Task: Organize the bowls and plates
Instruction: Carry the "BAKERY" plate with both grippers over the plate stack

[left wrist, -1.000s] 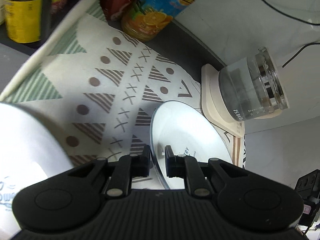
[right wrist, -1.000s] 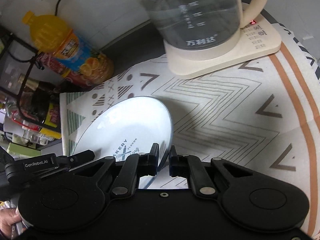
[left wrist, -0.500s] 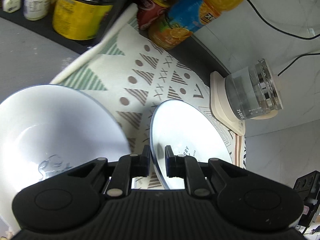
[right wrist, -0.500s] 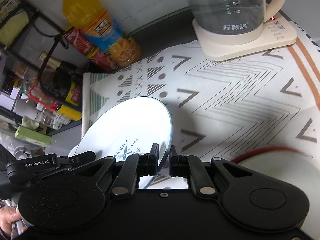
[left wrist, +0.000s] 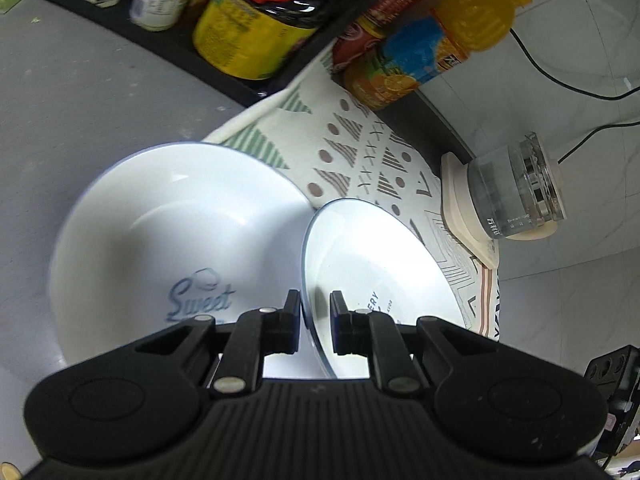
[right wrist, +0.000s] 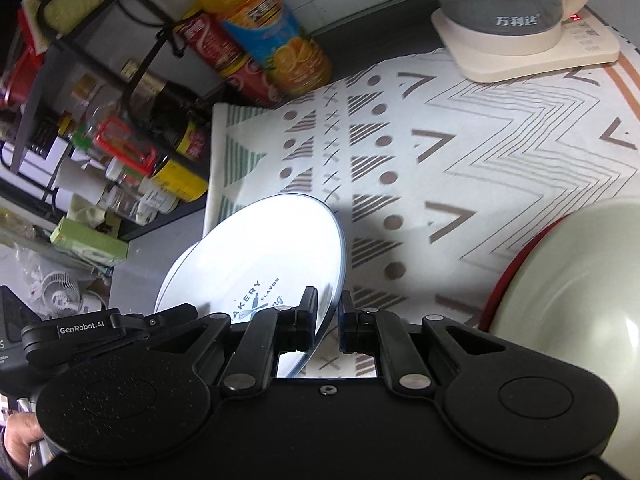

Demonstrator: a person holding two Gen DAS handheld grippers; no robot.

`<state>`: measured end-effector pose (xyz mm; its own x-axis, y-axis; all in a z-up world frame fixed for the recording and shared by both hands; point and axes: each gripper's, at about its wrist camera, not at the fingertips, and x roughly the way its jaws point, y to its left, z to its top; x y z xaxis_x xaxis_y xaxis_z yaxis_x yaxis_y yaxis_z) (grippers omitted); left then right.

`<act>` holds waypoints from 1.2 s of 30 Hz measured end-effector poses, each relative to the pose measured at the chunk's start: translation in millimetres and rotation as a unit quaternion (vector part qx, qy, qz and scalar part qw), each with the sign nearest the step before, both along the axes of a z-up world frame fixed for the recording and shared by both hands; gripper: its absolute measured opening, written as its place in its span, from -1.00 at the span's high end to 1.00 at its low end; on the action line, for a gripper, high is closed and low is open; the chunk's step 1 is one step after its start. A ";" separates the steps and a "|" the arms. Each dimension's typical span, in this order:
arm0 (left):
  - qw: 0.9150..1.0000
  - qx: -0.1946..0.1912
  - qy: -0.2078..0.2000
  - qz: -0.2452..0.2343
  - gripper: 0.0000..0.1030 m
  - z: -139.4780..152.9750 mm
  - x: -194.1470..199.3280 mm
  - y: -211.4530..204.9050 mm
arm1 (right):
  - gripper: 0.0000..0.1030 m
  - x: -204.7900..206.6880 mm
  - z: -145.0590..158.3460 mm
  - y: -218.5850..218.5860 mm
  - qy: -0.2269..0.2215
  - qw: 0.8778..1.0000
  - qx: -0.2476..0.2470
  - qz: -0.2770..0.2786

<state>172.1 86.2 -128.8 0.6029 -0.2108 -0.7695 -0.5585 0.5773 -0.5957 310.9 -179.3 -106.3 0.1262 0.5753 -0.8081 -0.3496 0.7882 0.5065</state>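
Observation:
A white plate (left wrist: 376,272) printed "BAKERY FLAVOR" hangs tilted above the patterned mat (left wrist: 360,152), held by both grippers. My left gripper (left wrist: 315,312) is shut on its left rim. My right gripper (right wrist: 328,316) is shut on the opposite rim of the plate (right wrist: 260,264). A large white bowl (left wrist: 172,248) printed "Sweet" sits on the grey counter just left of the plate, and the plate's edge overlaps the bowl's right side. A pale bowl with a red rim (right wrist: 572,280) lies at the right of the right wrist view.
A glass kettle on a cream base (right wrist: 516,12) stands at the mat's far end. An orange juice bottle (right wrist: 260,32) and a red bottle lie at the mat's back corner. A black rack (left wrist: 248,20) crowded with jars borders the counter. A person's hand (right wrist: 16,440) shows at the lower left.
Both grippers carried the plate away from the kettle toward the counter's left. The "Sweet" bowl came fully into the left view, and the red-rimmed bowl entered the right view.

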 end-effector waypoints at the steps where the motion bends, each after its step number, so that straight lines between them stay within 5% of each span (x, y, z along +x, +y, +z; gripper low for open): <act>1: 1.000 -0.001 0.000 0.002 0.75 -0.8 -4.3 1.2 | 0.80 -2.7 -0.5 1.6 0.000 1.000 0.000 0.001; 36: 0.999 -0.018 0.029 0.033 0.75 -34.8 -65.9 28.3 | 0.80 -49.3 2.1 57.0 -0.060 0.994 -0.045 0.074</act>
<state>106.3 114.5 -163.6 0.5713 -0.2003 -0.7959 -0.6289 0.5163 -0.5814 261.6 -122.2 -104.2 0.1434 0.5216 -0.8410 -0.5195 0.7630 0.3846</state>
